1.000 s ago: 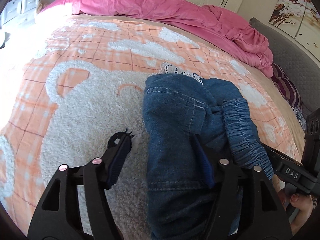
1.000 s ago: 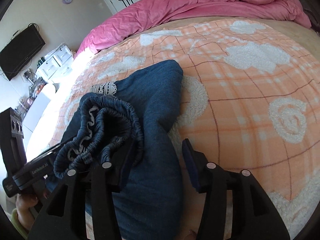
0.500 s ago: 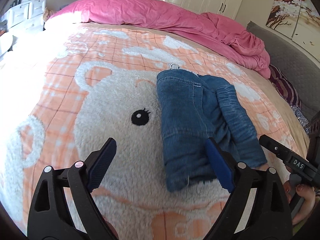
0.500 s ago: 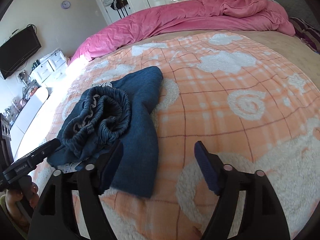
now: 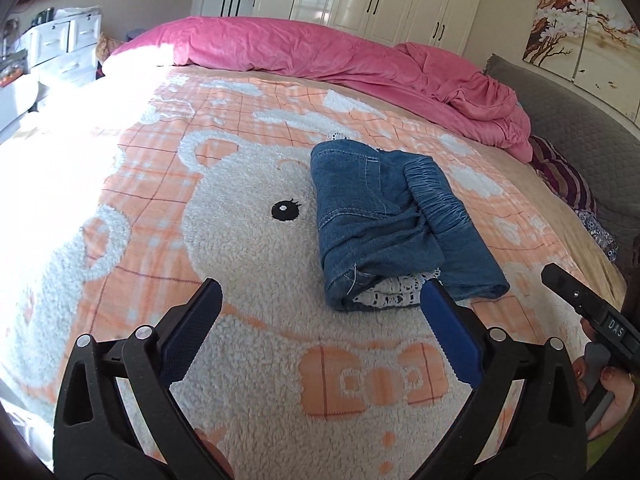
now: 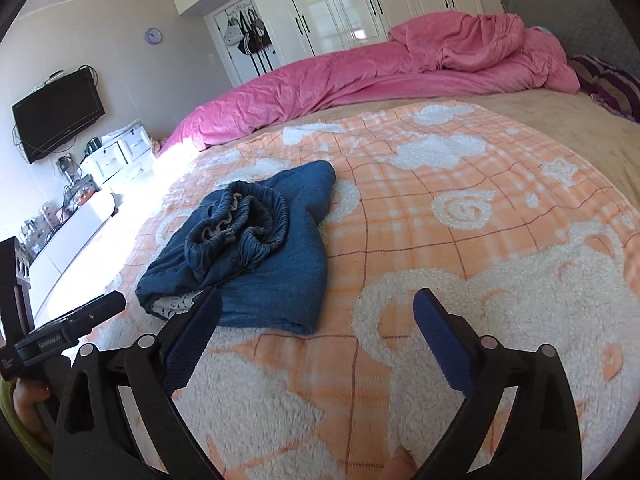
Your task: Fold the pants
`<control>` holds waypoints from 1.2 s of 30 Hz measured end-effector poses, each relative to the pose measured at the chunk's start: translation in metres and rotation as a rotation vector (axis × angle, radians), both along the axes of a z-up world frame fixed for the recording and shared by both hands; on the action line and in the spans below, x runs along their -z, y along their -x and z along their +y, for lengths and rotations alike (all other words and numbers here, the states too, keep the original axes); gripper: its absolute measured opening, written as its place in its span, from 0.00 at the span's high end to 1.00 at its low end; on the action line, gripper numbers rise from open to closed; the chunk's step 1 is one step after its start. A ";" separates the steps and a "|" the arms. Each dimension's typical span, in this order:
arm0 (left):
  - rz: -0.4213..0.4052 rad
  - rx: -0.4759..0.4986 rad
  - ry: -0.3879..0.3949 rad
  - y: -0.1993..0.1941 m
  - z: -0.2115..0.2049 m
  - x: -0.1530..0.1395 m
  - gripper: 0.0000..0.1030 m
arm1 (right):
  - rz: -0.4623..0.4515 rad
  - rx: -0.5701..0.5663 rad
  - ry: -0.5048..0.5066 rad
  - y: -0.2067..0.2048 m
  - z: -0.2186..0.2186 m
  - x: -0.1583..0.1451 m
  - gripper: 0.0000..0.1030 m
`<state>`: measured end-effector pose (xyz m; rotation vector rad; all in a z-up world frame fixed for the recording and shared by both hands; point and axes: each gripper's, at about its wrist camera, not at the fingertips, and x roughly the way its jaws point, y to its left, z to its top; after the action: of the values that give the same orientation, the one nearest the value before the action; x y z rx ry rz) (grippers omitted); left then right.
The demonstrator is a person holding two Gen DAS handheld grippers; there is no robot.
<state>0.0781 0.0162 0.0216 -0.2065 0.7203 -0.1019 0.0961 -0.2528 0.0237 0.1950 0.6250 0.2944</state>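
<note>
Folded blue denim pants (image 5: 384,220) with white lace trim lie in a bundle on the orange bear blanket (image 5: 248,248); the elastic waistband faces up. My left gripper (image 5: 320,292) hangs short of the bundle's near end, its jaws opening wide with nothing between them. In the right wrist view the same pants (image 6: 248,248) lie left of centre. My right gripper (image 6: 316,300) is drawn back from them, jaws opening wide over bare blanket, its left finger (image 6: 196,328) overlapping the bundle's near edge in the picture. Each gripper also shows at the edge of the other's view.
A crumpled pink duvet (image 5: 340,56) runs along the far side of the bed. A grey headboard (image 5: 576,120) and striped pillow (image 5: 564,176) are at the right. White wardrobes (image 6: 360,4), drawers (image 6: 120,156) and a wall television (image 6: 56,116) stand beyond the bed.
Both grippers let go of the pants, opened wide and drew back toward the bed's near side. The pants now lie free as a folded bundle on the blanket.
</note>
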 end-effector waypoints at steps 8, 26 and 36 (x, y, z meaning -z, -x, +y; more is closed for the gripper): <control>-0.028 -0.007 -0.021 0.029 -0.003 -0.002 0.09 | -0.096 0.019 0.019 0.031 -0.002 -0.009 0.05; -0.065 -0.020 -0.065 0.076 -0.013 -0.005 0.09 | -0.185 0.051 0.055 0.077 -0.006 -0.016 0.05; -0.054 -0.022 -0.055 0.092 -0.018 -0.002 0.09 | -0.190 0.051 0.051 0.099 -0.008 -0.015 0.05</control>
<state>-0.0137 -0.0014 0.0239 -0.1579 0.6661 -0.0666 -0.0026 -0.2603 0.0382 0.1320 0.4380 0.2437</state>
